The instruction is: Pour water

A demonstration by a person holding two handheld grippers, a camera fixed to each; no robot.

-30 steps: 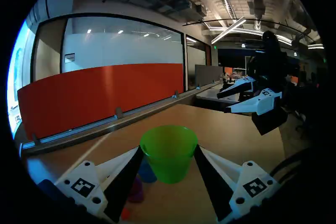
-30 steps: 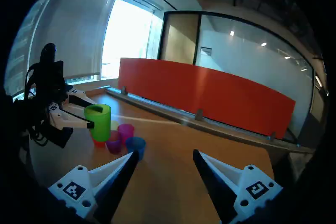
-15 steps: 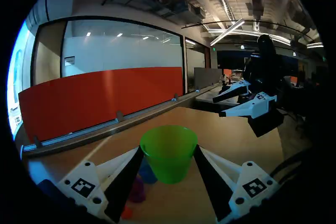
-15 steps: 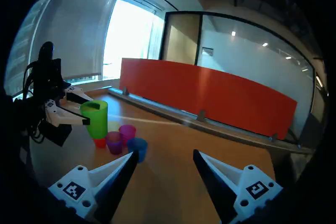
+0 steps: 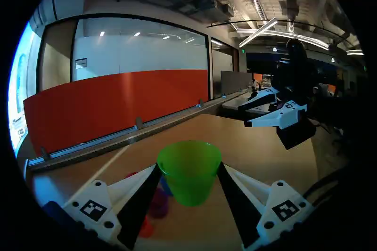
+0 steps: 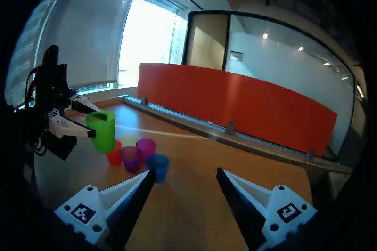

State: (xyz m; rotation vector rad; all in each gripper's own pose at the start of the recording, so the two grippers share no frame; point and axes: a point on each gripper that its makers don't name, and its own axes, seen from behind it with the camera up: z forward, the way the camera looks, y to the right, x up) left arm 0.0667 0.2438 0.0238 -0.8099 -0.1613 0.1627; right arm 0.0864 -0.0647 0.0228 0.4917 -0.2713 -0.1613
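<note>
Left gripper [image 5: 189, 168] clasped the green cup [image 5: 189, 178], upright above the table [image 6: 202, 152], near the small cups [image 6: 141, 149]. Right gripper [image 6: 185, 171] stood wide open, empty. Step: carrying to pour; next probably required tilting over one cup.

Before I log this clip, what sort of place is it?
Most likely an open-plan office: a long wooden desk with an orange divider panel, a glass-walled room behind it, and exposed ceiling ducts.
</note>
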